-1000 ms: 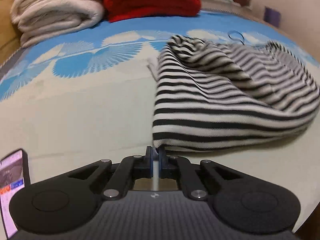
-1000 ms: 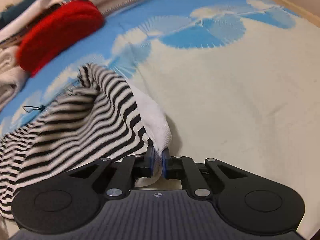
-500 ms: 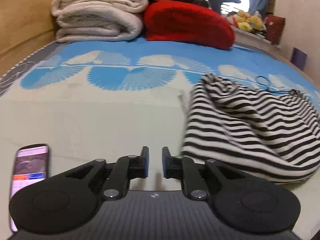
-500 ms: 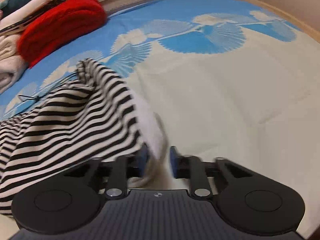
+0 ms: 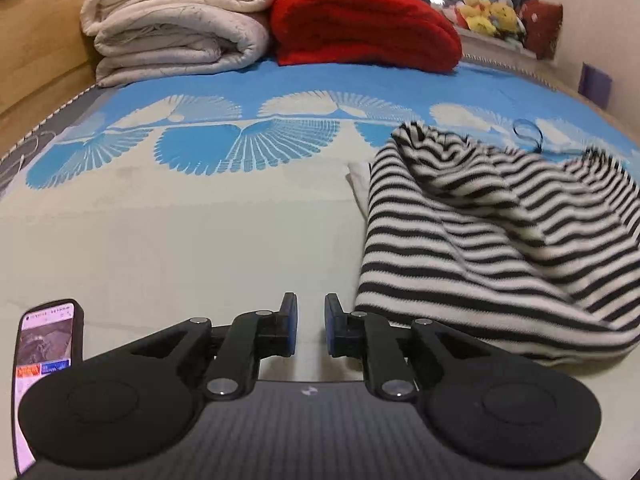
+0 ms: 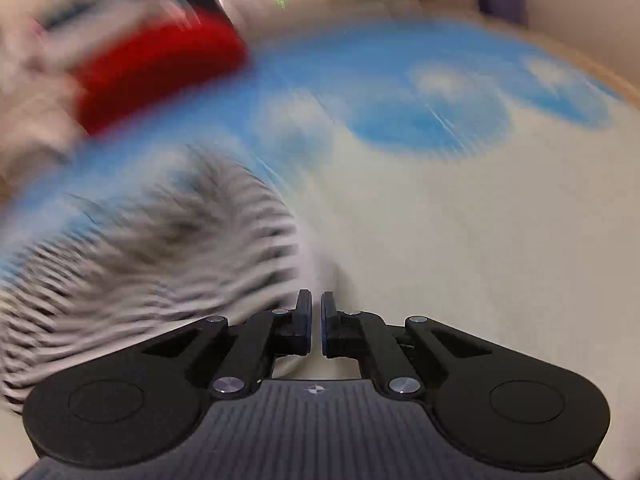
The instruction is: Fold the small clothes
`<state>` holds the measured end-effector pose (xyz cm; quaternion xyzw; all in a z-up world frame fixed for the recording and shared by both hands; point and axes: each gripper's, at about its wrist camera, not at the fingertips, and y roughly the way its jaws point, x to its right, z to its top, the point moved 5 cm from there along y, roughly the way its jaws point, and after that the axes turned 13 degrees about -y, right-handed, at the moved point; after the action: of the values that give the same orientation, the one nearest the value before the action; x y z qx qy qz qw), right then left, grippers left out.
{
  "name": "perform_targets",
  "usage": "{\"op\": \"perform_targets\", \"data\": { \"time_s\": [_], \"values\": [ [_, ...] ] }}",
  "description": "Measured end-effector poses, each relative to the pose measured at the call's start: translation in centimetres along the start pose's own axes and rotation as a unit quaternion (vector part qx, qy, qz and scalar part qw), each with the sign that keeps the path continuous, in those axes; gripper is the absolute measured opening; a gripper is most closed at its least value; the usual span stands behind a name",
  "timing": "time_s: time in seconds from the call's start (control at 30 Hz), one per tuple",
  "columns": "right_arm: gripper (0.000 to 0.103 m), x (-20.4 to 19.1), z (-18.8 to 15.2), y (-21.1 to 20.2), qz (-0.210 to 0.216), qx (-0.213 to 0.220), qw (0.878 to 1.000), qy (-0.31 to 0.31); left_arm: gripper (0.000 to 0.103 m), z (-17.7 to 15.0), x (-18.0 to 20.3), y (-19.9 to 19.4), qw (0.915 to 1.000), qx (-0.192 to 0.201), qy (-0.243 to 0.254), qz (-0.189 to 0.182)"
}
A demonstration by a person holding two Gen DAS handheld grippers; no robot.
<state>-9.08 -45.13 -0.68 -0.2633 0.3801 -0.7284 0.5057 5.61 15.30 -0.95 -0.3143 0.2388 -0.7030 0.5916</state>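
The black-and-white striped knit garment [image 5: 492, 240] lies bunched on the cream and blue patterned bed cover [image 5: 168, 224], just right of the left gripper [image 5: 310, 326], whose jaws stand apart with nothing between them. In the heavily blurred right wrist view, the same garment [image 6: 152, 256] sits left of the right gripper [image 6: 316, 326]; its jaws show only a narrow gap and appear empty, though the blur makes this uncertain. A folded red blanket [image 5: 360, 28] lies beyond.
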Motion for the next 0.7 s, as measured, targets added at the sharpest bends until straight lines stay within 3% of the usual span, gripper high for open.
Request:
{"op": "perform_targets", "data": {
  "time_s": [0.03,0.07,0.1,0.13,0.2,0.27,0.33,0.4,0.6,0.7],
  "values": [
    [0.009,0.7,0.0,-0.2,-0.002,0.005,1.000,0.019,0.033,0.2,0.1,-0.4,0.9999,0.002,-0.014,-0.003],
    [0.009,1.2,0.2,-0.9,0.015,0.025,0.998,0.047,0.061,0.3,0.3,-0.9,0.9995,0.005,-0.030,-0.003],
    [0.015,1.5,0.3,-1.7,0.035,0.042,0.996,0.068,0.076,0.3,0.6,-1.5,0.9989,0.010,-0.045,0.005],
    [0.028,1.4,0.3,-2.5,0.051,0.057,0.993,0.085,0.093,0.4,1.1,-2.4,0.9977,0.023,-0.061,0.018],
    [0.044,0.2,0.1,-4.0,0.068,0.079,0.990,0.094,0.096,0.5,2.9,-4.3,0.9968,0.050,-0.061,0.012],
    [0.048,-2.1,-0.2,-6.0,0.071,0.107,0.989,0.073,0.103,-0.1,5.2,-6.2,0.9971,0.059,-0.048,0.009],
    [0.063,-4.3,-1.6,-8.1,0.076,0.131,0.987,0.053,0.103,-1.6,7.1,-7.6,0.9972,0.057,-0.047,0.015],
    [0.070,-7.1,-3.4,-9.5,0.088,0.141,0.986,0.011,0.103,-3.8,8.8,-8.3,0.9983,0.034,-0.047,0.009],
    [0.073,-14.0,-7.1,-10.8,0.088,0.139,0.982,-0.090,0.103,-9.3,11.2,-7.4,0.9965,0.000,-0.063,0.056],
    [0.073,-16.0,-7.8,-10.9,0.070,0.155,0.974,-0.148,0.103,-10.1,12.1,-6.8,0.9970,-0.008,-0.056,0.054]
  ]
}}
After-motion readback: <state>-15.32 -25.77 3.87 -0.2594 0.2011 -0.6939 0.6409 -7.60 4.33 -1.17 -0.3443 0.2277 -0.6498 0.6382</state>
